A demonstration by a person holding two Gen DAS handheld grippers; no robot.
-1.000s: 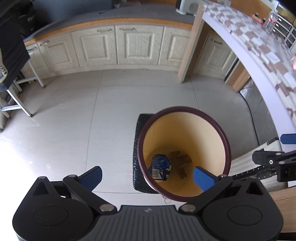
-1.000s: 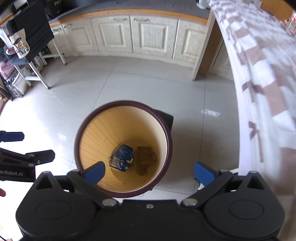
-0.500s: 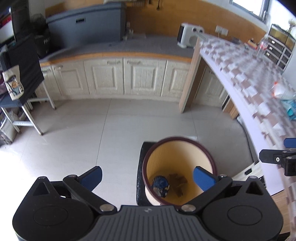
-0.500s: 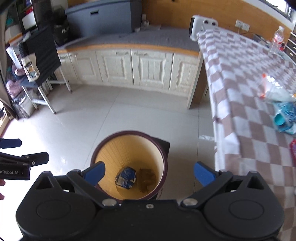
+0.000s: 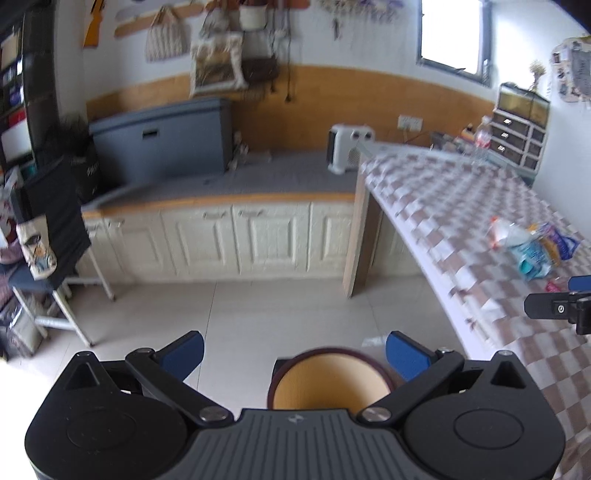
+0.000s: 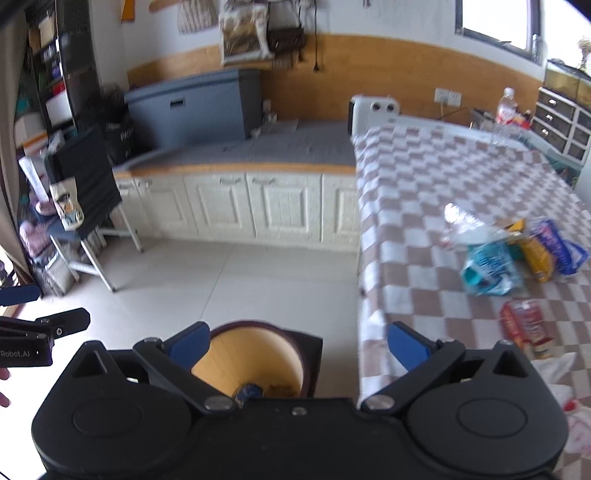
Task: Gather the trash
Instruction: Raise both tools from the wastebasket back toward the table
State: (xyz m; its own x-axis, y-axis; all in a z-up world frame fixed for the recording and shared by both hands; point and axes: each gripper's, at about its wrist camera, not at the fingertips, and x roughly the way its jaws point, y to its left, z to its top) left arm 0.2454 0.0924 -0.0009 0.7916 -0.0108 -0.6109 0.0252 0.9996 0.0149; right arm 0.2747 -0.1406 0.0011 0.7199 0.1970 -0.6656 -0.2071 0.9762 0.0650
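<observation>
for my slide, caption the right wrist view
Open right tool above the bin, trash waiting on the checkered table.

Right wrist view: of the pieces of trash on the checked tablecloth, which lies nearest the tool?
The red packet, alone on the near part of the tablecloth. The teal-and-white wrapper, yellow packet and blue-and-white bag cluster farther back.

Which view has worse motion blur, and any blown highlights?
Left wrist: heavier smear across the checked tablecloth and cream cabinet doors; window clipped white. Right wrist: milder blur, crumpled wrappers soft, window also clipped.
</observation>
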